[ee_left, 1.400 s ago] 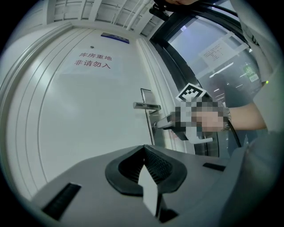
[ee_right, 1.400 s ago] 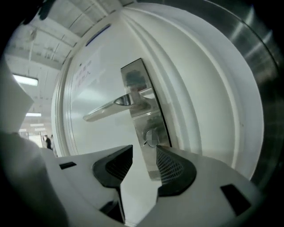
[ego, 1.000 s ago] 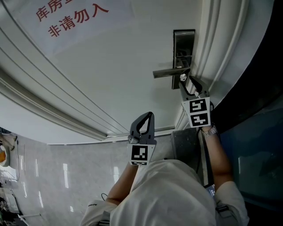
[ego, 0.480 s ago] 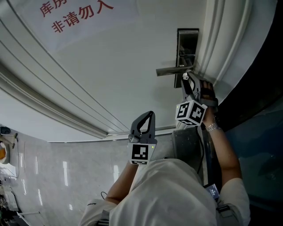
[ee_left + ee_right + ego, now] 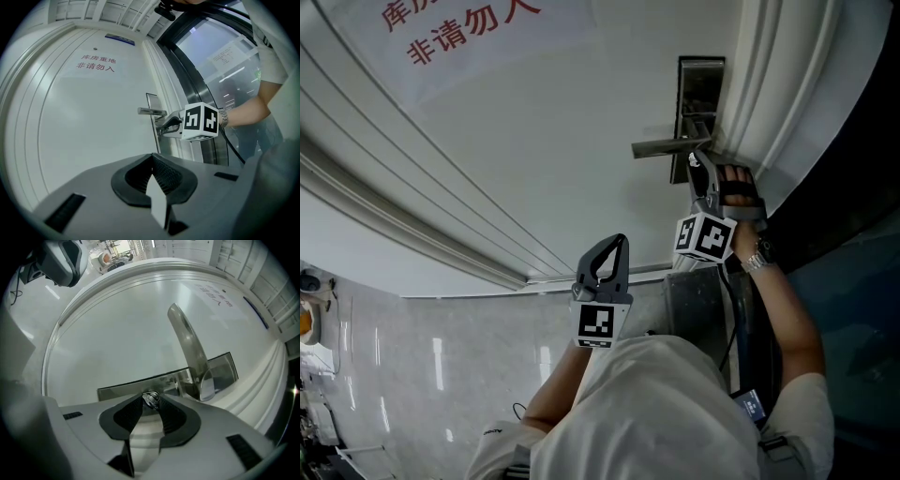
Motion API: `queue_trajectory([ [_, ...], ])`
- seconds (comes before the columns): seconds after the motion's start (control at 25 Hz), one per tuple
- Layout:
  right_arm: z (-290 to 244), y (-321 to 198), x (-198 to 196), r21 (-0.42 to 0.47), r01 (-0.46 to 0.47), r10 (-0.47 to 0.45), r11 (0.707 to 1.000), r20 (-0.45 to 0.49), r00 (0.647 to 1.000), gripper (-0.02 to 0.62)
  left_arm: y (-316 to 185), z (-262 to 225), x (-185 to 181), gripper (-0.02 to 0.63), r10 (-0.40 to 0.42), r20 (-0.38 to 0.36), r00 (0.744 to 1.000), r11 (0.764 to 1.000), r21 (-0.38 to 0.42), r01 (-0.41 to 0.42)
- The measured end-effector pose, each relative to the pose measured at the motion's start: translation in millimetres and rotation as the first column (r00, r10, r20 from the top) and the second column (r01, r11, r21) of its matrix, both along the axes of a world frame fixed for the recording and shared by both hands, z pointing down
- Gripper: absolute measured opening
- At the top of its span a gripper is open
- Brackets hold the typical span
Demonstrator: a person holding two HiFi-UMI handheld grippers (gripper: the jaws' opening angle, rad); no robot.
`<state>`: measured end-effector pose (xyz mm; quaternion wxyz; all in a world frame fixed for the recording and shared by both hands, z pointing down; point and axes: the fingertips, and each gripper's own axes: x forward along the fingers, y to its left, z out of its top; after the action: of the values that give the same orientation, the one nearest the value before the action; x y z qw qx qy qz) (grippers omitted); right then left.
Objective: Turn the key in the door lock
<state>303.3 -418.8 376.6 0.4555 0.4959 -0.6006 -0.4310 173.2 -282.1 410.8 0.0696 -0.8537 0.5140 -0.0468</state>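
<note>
A steel lock plate (image 5: 701, 75) with a lever handle (image 5: 661, 147) sits at the white door's right edge. My right gripper (image 5: 697, 161) is right below the handle, and its jaws have just been closing. In the right gripper view the small metal key (image 5: 151, 399) sticks out of the plate (image 5: 220, 369) under the handle (image 5: 187, 343), and both pads press on its head. My left gripper (image 5: 617, 246) hangs lower and to the left, away from the door, shut with nothing in it. In the left gripper view the right gripper (image 5: 162, 128) reaches the lock from the right.
A sign with red characters (image 5: 459, 28) is stuck on the door. A ribbed white door frame (image 5: 769, 84) runs beside the lock, with dark glass (image 5: 853, 234) to its right. Pale marble floor (image 5: 422, 375) lies below the door.
The right gripper has rolled at the lock, so its marker cube shows a different face and the hand sits on its right side. The left gripper has stayed put.
</note>
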Motion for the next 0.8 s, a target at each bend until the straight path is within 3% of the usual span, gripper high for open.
queue_trajectory([
  [0.24,0.0,0.4,-0.1,0.018,-0.019,0.019,1.000,-0.023,1.000,0.103,-2.8,0.3,4.8,0.008,0.012,0.000,1.000,1.000,-0.001,-0.012],
  [0.8,-3.6,-0.7,2.2,-0.018,-0.050,0.053,0.999,0.277,0.959,0.103,-5.1,4.5,-3.8,0.009,-0.006,-0.011,1.000,1.000,-0.012,0.006],
])
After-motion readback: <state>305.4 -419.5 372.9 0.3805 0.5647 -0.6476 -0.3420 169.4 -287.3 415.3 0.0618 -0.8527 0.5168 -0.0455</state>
